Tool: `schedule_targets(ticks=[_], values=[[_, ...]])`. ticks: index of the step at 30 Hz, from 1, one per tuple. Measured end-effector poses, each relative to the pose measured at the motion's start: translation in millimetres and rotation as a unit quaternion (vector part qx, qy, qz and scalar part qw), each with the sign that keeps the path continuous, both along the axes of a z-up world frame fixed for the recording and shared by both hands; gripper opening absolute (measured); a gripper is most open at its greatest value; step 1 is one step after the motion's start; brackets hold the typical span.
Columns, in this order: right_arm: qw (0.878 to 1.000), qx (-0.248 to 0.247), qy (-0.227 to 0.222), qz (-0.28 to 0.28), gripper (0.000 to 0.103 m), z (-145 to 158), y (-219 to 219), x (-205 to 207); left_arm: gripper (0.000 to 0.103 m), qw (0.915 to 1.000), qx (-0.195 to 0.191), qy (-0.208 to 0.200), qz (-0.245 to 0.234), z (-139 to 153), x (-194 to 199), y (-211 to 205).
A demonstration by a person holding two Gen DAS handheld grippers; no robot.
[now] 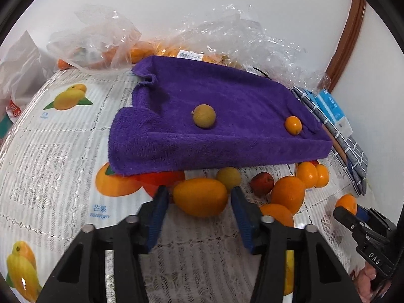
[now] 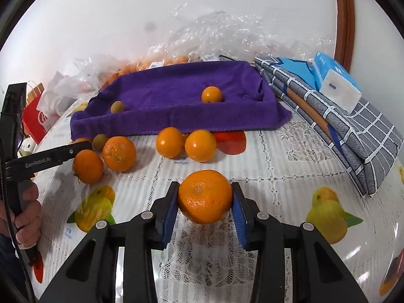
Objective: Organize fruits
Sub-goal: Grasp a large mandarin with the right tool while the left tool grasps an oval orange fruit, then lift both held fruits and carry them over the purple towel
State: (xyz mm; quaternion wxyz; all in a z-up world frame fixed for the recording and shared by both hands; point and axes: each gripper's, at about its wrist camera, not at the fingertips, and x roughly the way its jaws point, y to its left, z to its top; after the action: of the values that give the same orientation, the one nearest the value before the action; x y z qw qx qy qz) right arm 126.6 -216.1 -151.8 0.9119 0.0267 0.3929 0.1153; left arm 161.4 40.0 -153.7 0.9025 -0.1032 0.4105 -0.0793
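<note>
Left gripper [image 1: 199,197] is spread wide around an oval orange fruit [image 1: 200,197] on the fruit-printed tablecloth [image 1: 50,156], pads not touching it. Right gripper [image 2: 205,197] is clamped on a round orange mandarin [image 2: 205,196], before the purple towel-lined tray [image 2: 176,116].

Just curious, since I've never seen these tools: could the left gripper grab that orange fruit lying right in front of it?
Probably yes. The left gripper is open, its blue fingers on either side of the oval orange fruit on the table, and nothing sits between them. A small yellow-green fruit lies close behind.
</note>
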Motion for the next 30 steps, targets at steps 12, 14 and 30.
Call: schedule_targets(ticks=[12, 14, 30], values=[[1.000, 0.023, -0.008, -0.002, 0.040, 0.3, -7.1, -2.4, 0.045, 0.9961, -0.052, -0.068, 0.022, 14.1, -19.6, 17.4], [1.000, 0.021, -0.010, -0.003, 0.040, 0.6, -6.3, -3.0, 0.045, 0.9958, -0.047, -0.076, 0.023, 17.2, -19.9, 15.0], [0.999, 0.034, -0.030, -0.027, 0.040, 6.0, -17.7, -14.4, 0.045, 0.9929, -0.043, -0.109, 0.018, 26.2, -29.1, 10.8]])
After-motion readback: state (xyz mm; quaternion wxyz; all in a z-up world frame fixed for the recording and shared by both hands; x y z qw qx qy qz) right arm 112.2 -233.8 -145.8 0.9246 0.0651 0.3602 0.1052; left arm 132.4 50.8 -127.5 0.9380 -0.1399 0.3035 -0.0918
